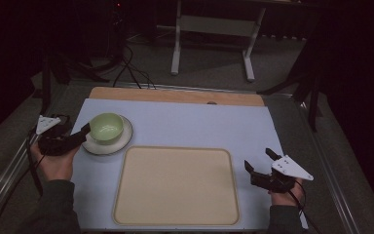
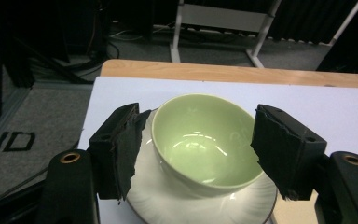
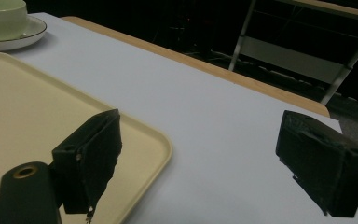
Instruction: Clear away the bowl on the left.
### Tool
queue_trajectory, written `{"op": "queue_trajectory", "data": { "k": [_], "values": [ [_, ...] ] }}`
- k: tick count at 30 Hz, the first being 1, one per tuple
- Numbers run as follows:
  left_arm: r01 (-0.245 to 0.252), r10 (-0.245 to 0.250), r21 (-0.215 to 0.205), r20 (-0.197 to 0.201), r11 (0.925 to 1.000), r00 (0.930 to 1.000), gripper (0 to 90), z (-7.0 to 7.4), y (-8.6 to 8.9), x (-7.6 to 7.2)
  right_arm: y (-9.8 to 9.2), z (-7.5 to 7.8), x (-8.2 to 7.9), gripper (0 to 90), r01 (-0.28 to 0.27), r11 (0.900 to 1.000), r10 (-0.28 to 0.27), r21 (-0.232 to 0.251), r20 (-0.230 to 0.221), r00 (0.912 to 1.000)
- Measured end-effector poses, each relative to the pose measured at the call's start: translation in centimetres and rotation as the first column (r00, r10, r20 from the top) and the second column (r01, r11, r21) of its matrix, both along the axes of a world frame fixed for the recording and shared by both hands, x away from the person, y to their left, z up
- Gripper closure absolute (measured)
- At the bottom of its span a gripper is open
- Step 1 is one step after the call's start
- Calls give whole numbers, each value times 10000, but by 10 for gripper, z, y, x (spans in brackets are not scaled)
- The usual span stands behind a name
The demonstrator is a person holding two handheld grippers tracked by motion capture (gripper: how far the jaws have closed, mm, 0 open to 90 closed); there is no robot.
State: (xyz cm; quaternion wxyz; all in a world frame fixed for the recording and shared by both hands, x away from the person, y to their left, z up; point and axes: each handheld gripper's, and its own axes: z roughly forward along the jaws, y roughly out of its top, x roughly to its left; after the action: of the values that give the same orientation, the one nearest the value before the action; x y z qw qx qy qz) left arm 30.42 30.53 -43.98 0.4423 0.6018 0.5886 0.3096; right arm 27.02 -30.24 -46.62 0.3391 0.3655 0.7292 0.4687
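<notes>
Left tool (image 2: 200, 154) spread around the bowl (image 2: 203, 140) on its saucer (image 2: 168, 205), upper left, not yet pinched; right tool (image 3: 205, 163) spread, idle; tray (image 1: 175, 185) bare.

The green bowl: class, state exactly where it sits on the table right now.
In the high view the green bowl stands on a white saucer at the table's far left, beyond the beige tray's left corner, with the left gripper just beside it.
</notes>
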Motion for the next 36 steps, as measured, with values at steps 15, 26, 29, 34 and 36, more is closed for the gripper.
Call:
{"op": "queue_trajectory", "data": {
  "k": [15,26,29,34,36],
  "values": [
    [-310,293,-278,-586,9991,9979,334,-12,8,25,1,0,1,137,-32,10000,32,-41,-33,10000],
    [-670,672,53,-1287,9977,9894,386,-25,6,41,1,-1,1,137,-46,10000,45,-78,-52,10000],
    [-740,753,141,-1502,9972,9858,390,-29,5,44,1,-1,1,137,-44,10000,44,-75,-67,10000],
    [-783,780,62,-1879,9969,9791,392,-37,2,51,1,-1,1,137,-50,10000,49,-77,-95,9999],
    [-752,741,16,-1931,9972,9784,393,-39,1,52,2,-1,1,137,-52,9999,51,-86,-106,9999]
  ]
}}
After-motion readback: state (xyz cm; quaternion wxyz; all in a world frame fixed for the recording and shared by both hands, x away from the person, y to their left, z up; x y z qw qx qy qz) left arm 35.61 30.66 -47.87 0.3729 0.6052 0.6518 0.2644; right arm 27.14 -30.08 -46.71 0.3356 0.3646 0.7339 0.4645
